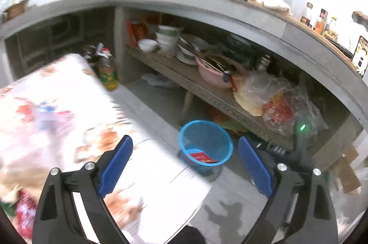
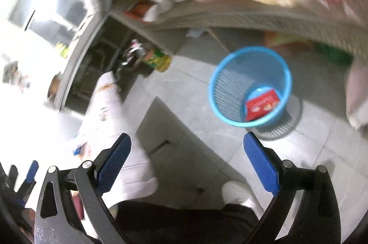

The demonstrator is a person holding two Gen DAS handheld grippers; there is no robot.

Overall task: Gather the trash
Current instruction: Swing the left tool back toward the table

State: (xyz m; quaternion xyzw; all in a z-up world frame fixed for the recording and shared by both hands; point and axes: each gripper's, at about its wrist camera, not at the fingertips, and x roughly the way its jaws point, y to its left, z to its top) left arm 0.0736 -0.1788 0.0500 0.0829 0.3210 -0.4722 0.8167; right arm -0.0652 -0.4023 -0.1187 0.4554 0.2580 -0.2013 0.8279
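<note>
A blue mesh basket (image 1: 205,145) stands on the grey floor beside the table, with a red packet (image 1: 202,156) lying in its bottom. My left gripper (image 1: 186,159) hangs open and empty above the table's corner, with the basket showing between its fingers. The table's floral cloth (image 1: 69,106) carries blurred litter, including a red wrapper (image 1: 25,209) at the near left. In the right wrist view the right gripper (image 2: 188,152) is open and empty over the floor. The basket (image 2: 250,85) and its red packet (image 2: 262,106) lie ahead to its right.
An open shelf (image 1: 207,92) under the concrete counter holds bowls, a pink basin (image 1: 216,73) and plastic bags (image 1: 276,103). An oil bottle (image 1: 108,73) stands on the floor by the table. A person's white shoe (image 2: 237,193) and dark trousers sit below the right gripper.
</note>
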